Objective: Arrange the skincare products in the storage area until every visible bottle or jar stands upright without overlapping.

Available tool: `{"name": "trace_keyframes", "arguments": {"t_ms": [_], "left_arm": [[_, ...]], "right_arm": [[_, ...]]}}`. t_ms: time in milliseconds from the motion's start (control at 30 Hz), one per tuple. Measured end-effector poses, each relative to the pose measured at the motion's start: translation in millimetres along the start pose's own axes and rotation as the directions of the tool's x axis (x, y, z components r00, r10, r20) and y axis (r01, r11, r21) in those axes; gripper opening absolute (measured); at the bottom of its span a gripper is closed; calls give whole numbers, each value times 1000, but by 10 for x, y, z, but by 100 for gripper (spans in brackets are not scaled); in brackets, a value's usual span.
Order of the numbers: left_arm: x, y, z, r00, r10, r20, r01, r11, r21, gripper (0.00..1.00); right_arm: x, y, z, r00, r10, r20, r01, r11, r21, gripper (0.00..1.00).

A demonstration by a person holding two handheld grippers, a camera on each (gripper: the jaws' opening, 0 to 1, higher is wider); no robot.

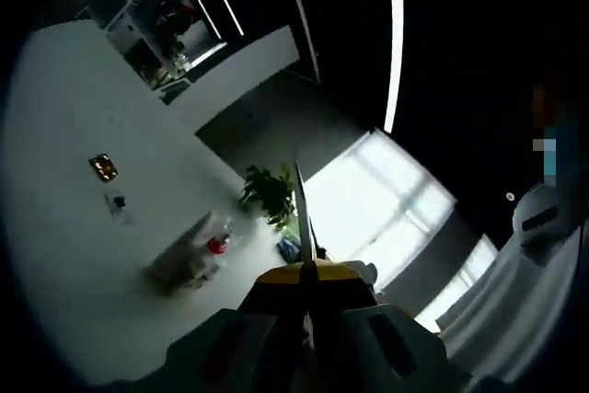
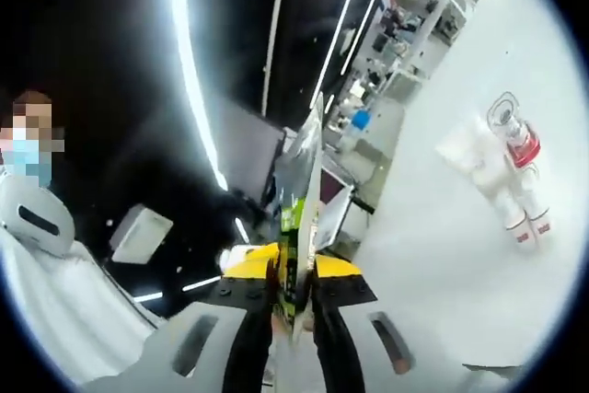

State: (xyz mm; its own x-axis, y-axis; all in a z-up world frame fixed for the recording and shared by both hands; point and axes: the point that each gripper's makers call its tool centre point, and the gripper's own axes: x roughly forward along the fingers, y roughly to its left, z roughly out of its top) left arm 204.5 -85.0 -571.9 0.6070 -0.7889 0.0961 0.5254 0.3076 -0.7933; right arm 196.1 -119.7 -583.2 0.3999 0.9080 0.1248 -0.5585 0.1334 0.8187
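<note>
Both grippers are up in the air here, well clear of the white table (image 1: 64, 255). In the left gripper view, the left gripper (image 1: 304, 227) has its 2 jaws pressed flat together, edge-on like a single blade, nothing between them. Beyond them, well apart, the cluster of skincare products (image 1: 189, 260) sits on the table: a blurred pale bundle with a red cap (image 1: 217, 245) showing at one side. Further along the tabletop lies a small dark card with orange marks (image 1: 103, 167), and a tiny dark item near it. A green potted plant (image 1: 270, 194) stands past the table's end, in front of bright windows (image 1: 377, 209).

In the right gripper view, the right gripper (image 2: 308, 167) is closed too, jaws meeting with no gap visible, empty as far as I can tell. The skincare products appear off to the side on the table: white bottles (image 2: 515, 213) with red labels, a clear jar with a red band (image 2: 512, 131), packed against each other; whether they stand upright I cannot tell. Shelving with clutter (image 2: 405, 34) lines the far wall. A person in white (image 2: 46, 255) is at the edge.
</note>
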Motion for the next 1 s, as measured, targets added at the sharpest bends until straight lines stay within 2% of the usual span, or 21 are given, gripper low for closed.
{"name": "trace_keyframes", "arguments": {"t_ms": [200,333,433,533,567,600,867,1000], "left_arm": [[-45,36,15,1000,19,9,-19,1000,6,3],[-73,59,36,999,35,20,-35,999,-5,4],[-102,50,44,999,40,19,-40,998,41,5],[-124,30,-5,999,37,-14,-36,997,68,6],[-143,55,-54,998,53,-43,-50,996,69,9],[-155,85,-67,997,67,-47,-63,995,78,11],[-185,33,-196,997,19,-68,-17,999,35,18],[-187,24,-228,997,7,-76,-6,1000,22,10]], "right_arm": [[21,33,19,999,8,33,-8,1000,5,2],[73,32,18,1000,2,22,-2,1000,-3,2],[82,47,-2,1000,14,19,-14,1000,11,1],[85,74,-13,1000,28,14,-28,999,20,1],[86,88,-21,999,34,7,-35,999,18,1],[86,93,-26,999,37,3,-37,999,19,1],[100,158,-53,997,81,-14,-81,996,48,1],[103,81,-98,998,48,-28,-46,997,57,1]]}}
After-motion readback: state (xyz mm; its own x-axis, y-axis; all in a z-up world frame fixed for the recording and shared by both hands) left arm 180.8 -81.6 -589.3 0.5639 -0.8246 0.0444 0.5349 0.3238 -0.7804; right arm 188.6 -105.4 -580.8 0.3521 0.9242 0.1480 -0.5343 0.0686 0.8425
